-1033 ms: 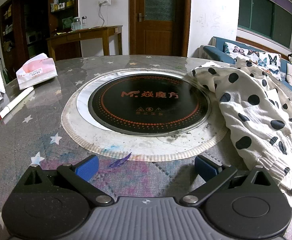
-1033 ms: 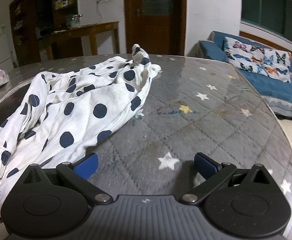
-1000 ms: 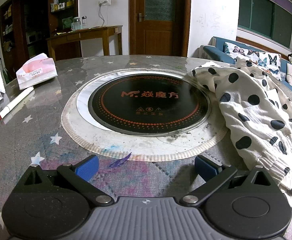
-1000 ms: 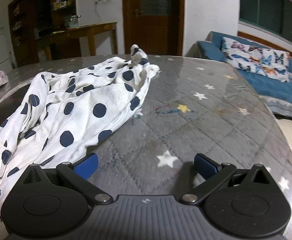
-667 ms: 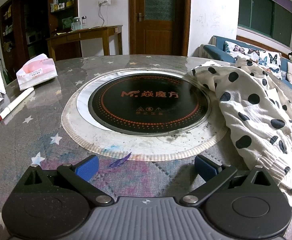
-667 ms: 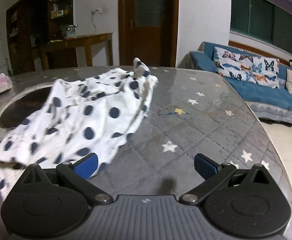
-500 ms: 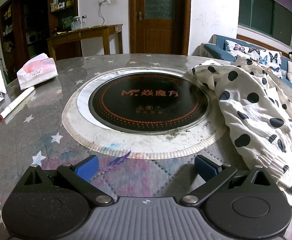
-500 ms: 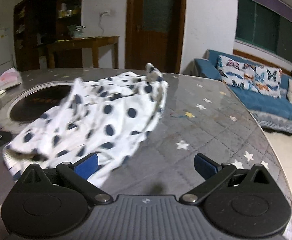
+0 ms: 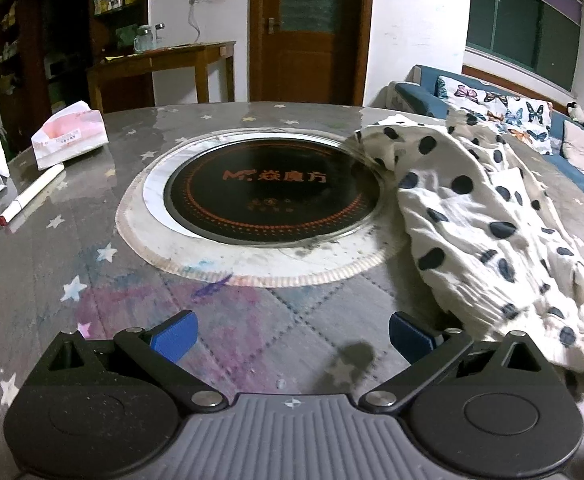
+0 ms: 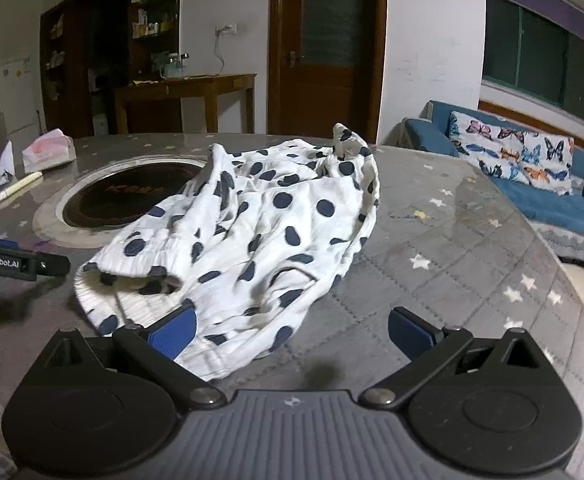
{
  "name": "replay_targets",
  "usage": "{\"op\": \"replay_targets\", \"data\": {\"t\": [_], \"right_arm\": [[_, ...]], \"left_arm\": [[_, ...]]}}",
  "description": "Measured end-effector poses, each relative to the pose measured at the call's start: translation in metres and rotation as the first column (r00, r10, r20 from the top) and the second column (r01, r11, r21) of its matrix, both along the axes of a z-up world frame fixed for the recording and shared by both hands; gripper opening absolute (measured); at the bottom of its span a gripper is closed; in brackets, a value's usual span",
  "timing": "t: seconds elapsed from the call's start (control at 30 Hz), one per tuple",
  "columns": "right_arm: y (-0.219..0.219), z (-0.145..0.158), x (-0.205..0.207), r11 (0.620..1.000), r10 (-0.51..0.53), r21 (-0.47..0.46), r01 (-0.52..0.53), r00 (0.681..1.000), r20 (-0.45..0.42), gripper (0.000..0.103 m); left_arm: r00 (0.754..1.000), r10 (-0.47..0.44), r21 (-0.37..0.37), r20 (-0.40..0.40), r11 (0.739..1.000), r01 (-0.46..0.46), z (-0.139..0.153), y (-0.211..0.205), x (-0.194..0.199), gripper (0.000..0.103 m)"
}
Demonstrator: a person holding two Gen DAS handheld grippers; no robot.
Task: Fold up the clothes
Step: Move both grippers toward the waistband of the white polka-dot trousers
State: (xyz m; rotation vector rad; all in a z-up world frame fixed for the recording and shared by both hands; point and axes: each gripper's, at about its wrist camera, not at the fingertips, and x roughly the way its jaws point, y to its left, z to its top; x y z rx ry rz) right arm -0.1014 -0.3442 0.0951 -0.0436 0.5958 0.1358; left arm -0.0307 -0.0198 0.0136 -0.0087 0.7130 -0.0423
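Since a second ago, the right gripper (image 10: 292, 330) has been swinging back and leftward, so the polka-dot garment (image 10: 260, 232) is now filling the middle of its view, with the left gripper's side showing at that view's left edge. The left gripper (image 9: 292, 336) has been rising slightly. Both grippers are hovering with fingers spread wide, gripping nothing. The garment is lying crumpled on the grey star-patterned surface (image 10: 464, 248), its far edge overlapping the rim of the round black cooktop (image 9: 272, 190), its gathered hem just beside the right gripper's left fingertip (image 10: 174, 330). A tissue pack (image 9: 70, 134) and a marker (image 9: 30, 194) are sitting well apart at the left.
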Motion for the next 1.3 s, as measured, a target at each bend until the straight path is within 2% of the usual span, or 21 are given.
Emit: {"op": "replay_targets", "data": {"t": [0.23, 1.3], "right_arm": [[0.001, -0.004, -0.003, 0.999, -0.016, 0.030, 0.016, 1.000, -0.013, 0.103], [0.009, -0.004, -0.024, 0.999, -0.017, 0.051, 0.017, 1.000, -0.004, 0.103]], "left_arm": [[1.000, -0.026, -0.002, 0.004, 1.000, 0.026, 0.005, -0.010, -0.011, 0.103], [0.989, -0.146, 0.036, 0.030, 0.989, 0.145, 0.018, -0.054, -0.035, 0.103]]}}
